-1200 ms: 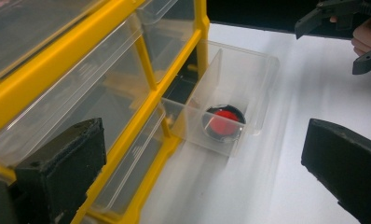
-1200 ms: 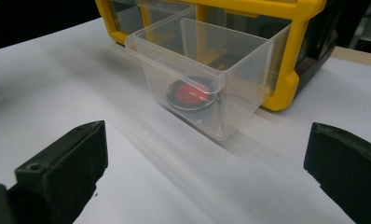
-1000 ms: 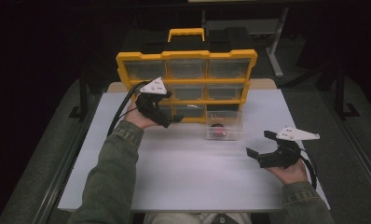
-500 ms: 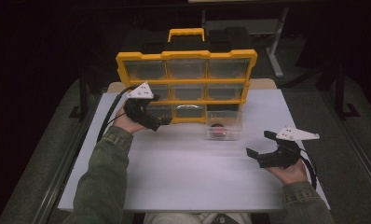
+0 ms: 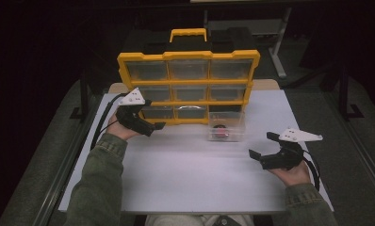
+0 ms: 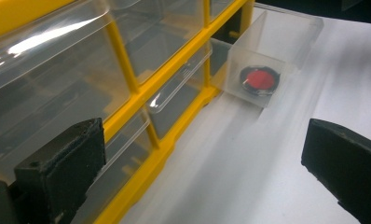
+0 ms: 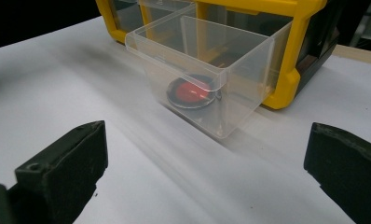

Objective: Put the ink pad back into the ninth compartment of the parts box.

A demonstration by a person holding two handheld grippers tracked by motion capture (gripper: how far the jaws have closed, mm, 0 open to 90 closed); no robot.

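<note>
We see the drawer [image 5: 226, 127] pulled out of the yellow organiser [image 5: 188, 87] at centre frame, resting on the white worktop [image 5: 190, 179], w/ a red disc [image 5: 219, 133] inside. Left gripper [image 5: 153, 126] sits centre-left, just beside the organiser's bottom row, jaws apart, holding nothing. Right gripper [image 5: 261, 146] is lower right, well apart from the drawer, jaws apart too.

Organizer [image 5: 188, 55]: yellow frame, clear drawers. Pulled-out drawer [image 5: 226, 126]: transparent, holding a red-and-black disc [image 5: 219, 133]. Counter [image 5: 195, 179]: white; fingers [image 7: 65, 163]: black.
</note>
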